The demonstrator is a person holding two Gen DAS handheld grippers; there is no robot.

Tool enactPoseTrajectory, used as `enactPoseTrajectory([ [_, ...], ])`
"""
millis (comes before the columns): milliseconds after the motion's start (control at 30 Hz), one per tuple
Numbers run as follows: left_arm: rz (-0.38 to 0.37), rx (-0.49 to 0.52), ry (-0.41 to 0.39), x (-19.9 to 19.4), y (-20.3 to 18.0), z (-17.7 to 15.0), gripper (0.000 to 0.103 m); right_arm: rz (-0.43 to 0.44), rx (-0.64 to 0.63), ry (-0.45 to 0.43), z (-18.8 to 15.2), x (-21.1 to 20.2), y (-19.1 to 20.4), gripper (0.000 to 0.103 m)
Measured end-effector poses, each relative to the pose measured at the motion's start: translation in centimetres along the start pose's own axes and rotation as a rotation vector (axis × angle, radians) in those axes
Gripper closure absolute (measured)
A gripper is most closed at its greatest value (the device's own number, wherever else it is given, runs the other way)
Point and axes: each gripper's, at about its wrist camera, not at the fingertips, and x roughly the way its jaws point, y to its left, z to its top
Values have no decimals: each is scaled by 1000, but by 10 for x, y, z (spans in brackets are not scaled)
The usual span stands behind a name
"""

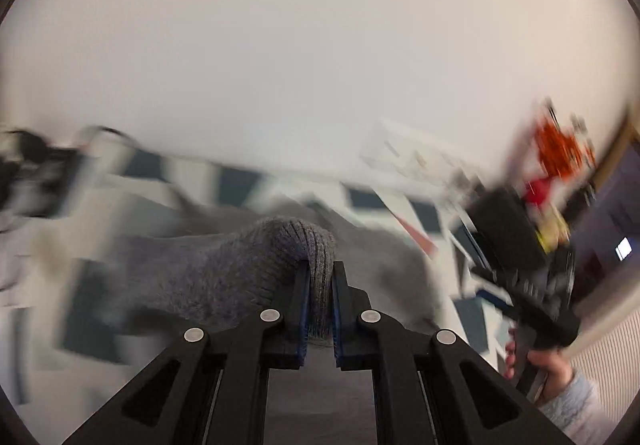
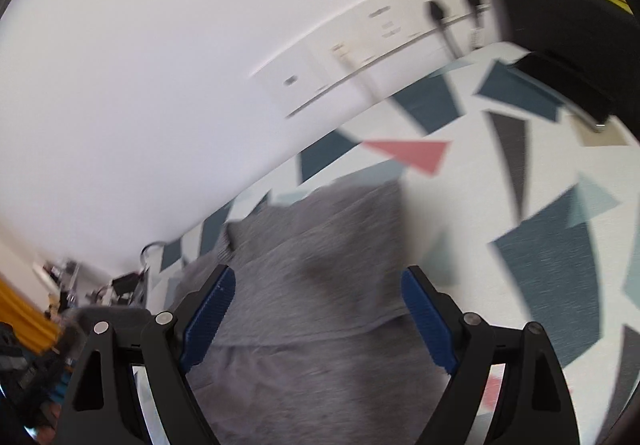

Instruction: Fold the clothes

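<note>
So the left tongs are clenched on the ribbed cuff of a grey knit sweater; you can see the knit squeezed flat between the blue pads. Grabbing the cuff makes sense to me: it's the natural handle if you want to carry a sleeve across the body for a fold.

The right tongs are wide open, nothing in them, hanging just over the body of the sweater. My guess is that hand is parked there ready to pin the cloth or take a hem once the sleeve is laid. In the left view you can also see the right hand gripping its handle off to the side.

The sweater itself lies on a desk with a white cover full of blue, pink and grey triangles, near the far edge where it meets the wall. There's a strip of sockets on that wall with plugs in.

Writing: small labels above the sockets, but too blurred to read. No brand visible on the sweater.
</note>
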Motion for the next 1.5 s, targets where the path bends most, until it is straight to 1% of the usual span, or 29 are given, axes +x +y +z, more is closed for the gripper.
enactPoseTrajectory([
  [67,-2,60,69,51,-23,-13,95,-56,27,2,0,-2,-19,16],
  [167,7,134,165,112,-45,-32,95,-126,46,28,-8,-3,-42,16],
  [233,16,162,214,131,-60,-48,95,-149,64,51,-17,-5,-56,16],
  [300,33,190,277,145,-66,-61,93,-159,77,67,-23,-6,-64,16],
  [400,-3,140,311,137,-58,-55,85,-155,81,92,-30,-6,-71,16],
  [467,-47,86,324,112,-51,-43,84,-116,68,106,-32,-3,-67,16],
  [533,-122,64,263,70,-44,-30,83,-71,47,126,-34,2,-59,16],
  [567,-161,54,229,48,-40,-24,73,-51,45,136,-35,7,-55,16],
  [600,-167,59,181,26,-35,-19,56,-31,46,148,-36,12,-50,16],
  [667,-162,77,76,-16,-23,-12,39,7,45,175,-40,24,-40,16],
  [700,-151,81,34,-32,-17,-11,35,23,42,193,-43,30,-33,16],
  [767,-108,63,11,-45,3,-14,30,58,33,233,-49,43,-20,16],
  [800,-86,52,3,-51,14,-15,30,79,25,259,-51,51,-12,16],
  [900,-48,-26,58,-43,38,-20,30,108,2,320,-56,69,10,16],
  [933,-34,-44,59,-42,44,-22,30,115,-12,334,-59,72,18,16],
  [1000,21,-66,41,-44,59,-28,30,132,-44,358,-65,75,32,16],
  [1100,148,-99,38,-42,89,-42,30,80,-109,349,-72,71,42,16],
  [1133,172,-126,47,-41,100,-47,30,58,-116,347,-75,69,42,16],
  [1200,192,-231,86,-37,131,-62,30,15,-103,347,-80,68,37,16],
  [1233,201,-267,96,-35,142,-68,30,-2,-88,347,-84,68,32,16],
  [1300,237,-336,108,-34,164,-82,30,-23,-103,330,-89,67,28,16],
  [1367,263,-351,117,-33,174,-90,30,-53,-150,309,-93,67,29,16],
  [1400,274,-343,120,-33,177,-91,30,-90,-213,292,-91,69,35,16],
  [1433,285,-333,124,-33,179,-92,30,-122,-271,266,-89,72,41,16],
  [1500,306,-280,131,-31,177,-92,30,-143,-315,237,-86,80,47,16],
])
